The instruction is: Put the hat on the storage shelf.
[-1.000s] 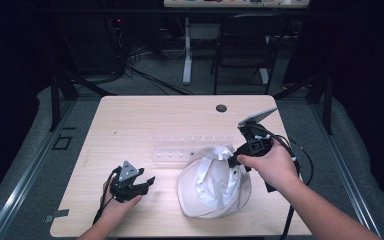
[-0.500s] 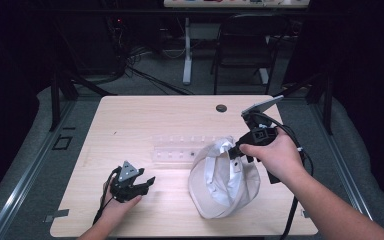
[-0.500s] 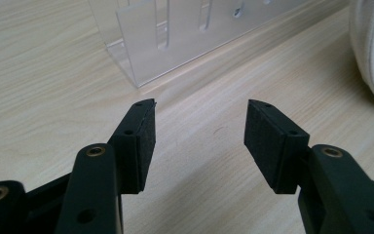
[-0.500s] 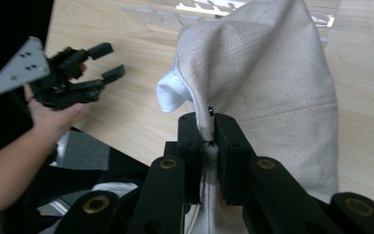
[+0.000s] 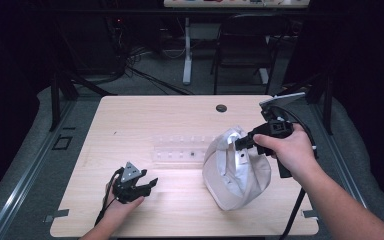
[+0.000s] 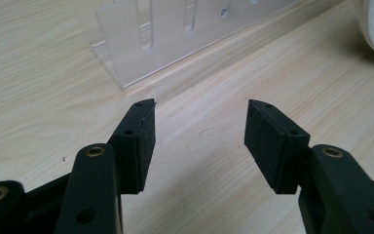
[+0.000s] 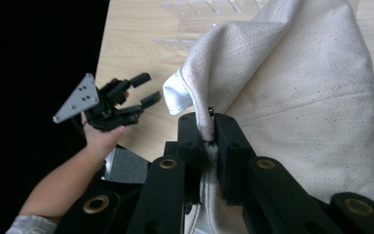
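Showing no readable writing, plain cloth bag (image 5: 235,172)

Right gripper (image 5: 240,144) lifted cap (image 5: 235,175) — upright

We've got a light wood table (image 5: 145,120) with a small dark round hole (image 5: 221,108) near its far edge. A clear plastic rack (image 5: 180,151) sits mid-table, and the bottom of a white cloth bag (image 5: 240,187) rests just right of it.

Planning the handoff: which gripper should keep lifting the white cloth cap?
Right. The right gripper is shut on the white cloth cap's edge; the left gripper rests open on the wooden table, apart from it.
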A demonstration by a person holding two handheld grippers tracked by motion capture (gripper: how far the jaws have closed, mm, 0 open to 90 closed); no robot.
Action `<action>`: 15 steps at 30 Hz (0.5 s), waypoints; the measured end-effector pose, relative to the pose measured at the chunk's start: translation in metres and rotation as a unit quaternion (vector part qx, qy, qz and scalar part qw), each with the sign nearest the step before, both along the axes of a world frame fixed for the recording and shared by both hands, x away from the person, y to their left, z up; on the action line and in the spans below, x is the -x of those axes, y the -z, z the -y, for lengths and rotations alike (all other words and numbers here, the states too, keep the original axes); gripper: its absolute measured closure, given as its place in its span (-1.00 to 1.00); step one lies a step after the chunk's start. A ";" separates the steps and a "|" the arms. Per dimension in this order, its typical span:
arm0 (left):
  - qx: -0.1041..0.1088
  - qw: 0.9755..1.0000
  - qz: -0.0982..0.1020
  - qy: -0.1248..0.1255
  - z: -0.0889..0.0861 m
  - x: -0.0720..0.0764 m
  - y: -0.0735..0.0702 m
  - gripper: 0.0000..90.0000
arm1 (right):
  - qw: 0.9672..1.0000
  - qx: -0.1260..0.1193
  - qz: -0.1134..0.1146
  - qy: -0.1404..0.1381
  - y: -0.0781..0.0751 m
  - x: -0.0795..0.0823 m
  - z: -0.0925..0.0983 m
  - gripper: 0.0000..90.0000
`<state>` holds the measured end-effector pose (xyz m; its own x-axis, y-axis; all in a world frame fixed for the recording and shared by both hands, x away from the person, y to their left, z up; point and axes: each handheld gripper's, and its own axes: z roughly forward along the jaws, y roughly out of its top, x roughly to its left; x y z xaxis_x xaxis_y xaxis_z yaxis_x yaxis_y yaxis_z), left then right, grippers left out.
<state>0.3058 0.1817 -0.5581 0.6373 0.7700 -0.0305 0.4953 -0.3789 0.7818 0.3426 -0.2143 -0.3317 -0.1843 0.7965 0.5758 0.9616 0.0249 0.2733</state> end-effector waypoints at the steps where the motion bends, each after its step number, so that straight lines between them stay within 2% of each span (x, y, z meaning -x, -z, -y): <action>1: 0.001 1.000 0.002 0.002 0.002 0.000 0.000 0.01 | 1.000 -0.004 -0.001 0.002 -0.001 -0.001 0.001 0.82; 2: 0.000 1.000 0.004 0.005 0.003 0.001 -0.001 0.01 | 1.000 -0.005 -0.002 -0.002 -0.001 -0.003 0.003 0.82; 3: 0.004 1.000 0.014 0.008 0.007 0.002 -0.002 -0.01 | 1.000 -0.015 0.000 0.007 -0.003 -0.006 0.003 0.82; 5: 0.005 1.000 0.015 0.010 0.008 0.002 -0.003 -0.03 | 1.000 -0.019 0.001 0.011 -0.004 -0.008 0.003 0.82; 9: 0.007 1.000 0.015 0.019 0.012 0.004 -0.005 -0.04 | 0.999 -0.043 0.004 0.014 -0.011 -0.016 0.004 0.82; 14: 0.014 0.999 0.019 0.027 0.016 0.004 -0.010 -0.02 | 0.998 -0.053 0.014 0.021 -0.017 -0.024 0.001 0.82; 15: 0.015 0.999 0.026 0.028 0.017 0.004 -0.013 -0.02 | 0.998 -0.052 0.021 0.022 -0.019 -0.027 0.000 0.82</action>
